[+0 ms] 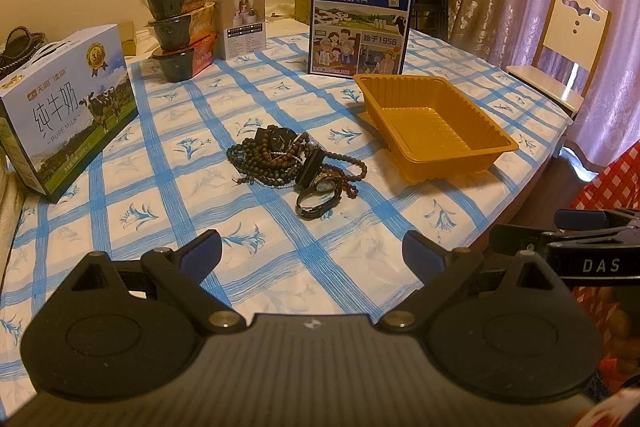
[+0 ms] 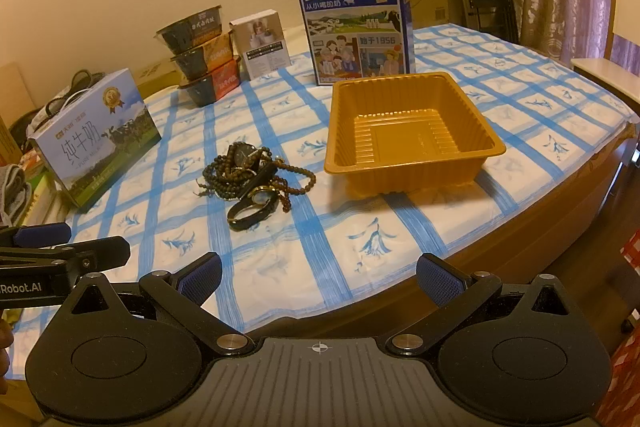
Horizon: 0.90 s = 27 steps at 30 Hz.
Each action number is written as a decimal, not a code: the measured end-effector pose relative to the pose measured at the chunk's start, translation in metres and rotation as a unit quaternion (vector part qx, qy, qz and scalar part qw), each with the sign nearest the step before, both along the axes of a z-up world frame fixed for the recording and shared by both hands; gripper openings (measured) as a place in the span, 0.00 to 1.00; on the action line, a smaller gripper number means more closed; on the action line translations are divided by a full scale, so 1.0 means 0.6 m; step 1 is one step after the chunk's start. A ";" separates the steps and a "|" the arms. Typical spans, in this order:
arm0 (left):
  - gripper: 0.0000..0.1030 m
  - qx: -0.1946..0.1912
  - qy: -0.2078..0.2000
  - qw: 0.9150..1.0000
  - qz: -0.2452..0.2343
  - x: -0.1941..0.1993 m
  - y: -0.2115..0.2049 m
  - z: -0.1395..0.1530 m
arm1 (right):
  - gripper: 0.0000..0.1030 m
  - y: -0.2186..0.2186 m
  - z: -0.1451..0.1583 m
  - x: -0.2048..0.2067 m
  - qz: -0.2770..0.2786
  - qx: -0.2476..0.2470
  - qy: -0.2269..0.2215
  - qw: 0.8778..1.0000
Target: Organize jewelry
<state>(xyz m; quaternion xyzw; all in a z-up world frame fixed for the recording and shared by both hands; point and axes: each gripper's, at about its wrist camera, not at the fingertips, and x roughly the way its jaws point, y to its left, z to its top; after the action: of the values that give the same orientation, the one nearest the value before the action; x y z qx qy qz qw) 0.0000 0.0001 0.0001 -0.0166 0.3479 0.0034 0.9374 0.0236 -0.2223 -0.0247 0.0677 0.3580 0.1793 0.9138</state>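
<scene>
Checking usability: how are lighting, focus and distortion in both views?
Left wrist: warm dim light, strong fisheye bending, jewelry pile reasonably sharp, dark corners. Right wrist: same amber cast, orange tray crisp with a soft shadow, table edge curved.

Jewelry pile beside empty orange tray.

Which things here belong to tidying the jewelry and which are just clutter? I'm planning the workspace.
For the job:
- tangled pile of dark bead strands and wristwatches
- empty orange ribbed plastic tray

Lying about:
- pale "Pure Milk" carton
- upright blue milk carton
- three stacked dark food bowls
- small white box
</scene>
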 end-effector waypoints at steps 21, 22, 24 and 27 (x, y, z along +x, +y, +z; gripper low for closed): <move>0.94 -0.001 0.000 1.000 0.000 0.000 0.000 0.000 | 1.00 0.002 0.000 0.002 0.000 -0.001 -0.001 1.000; 0.94 -0.001 -0.001 1.000 0.000 0.000 0.000 0.000 | 1.00 0.002 0.000 0.002 0.000 -0.001 -0.001 1.000; 0.94 -0.001 0.000 1.000 0.000 0.000 0.000 0.000 | 1.00 0.002 -0.001 0.003 0.000 0.000 -0.002 1.000; 0.94 -0.001 -0.001 1.000 0.000 0.000 0.000 0.000 | 1.00 0.003 0.003 0.002 0.000 0.000 -0.002 1.000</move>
<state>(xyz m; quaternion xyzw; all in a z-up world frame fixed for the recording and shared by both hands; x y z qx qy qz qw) 0.0000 0.0002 0.0001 -0.0179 0.3474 0.0029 0.9375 0.0250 -0.2205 -0.0227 0.0669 0.3565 0.1795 0.9144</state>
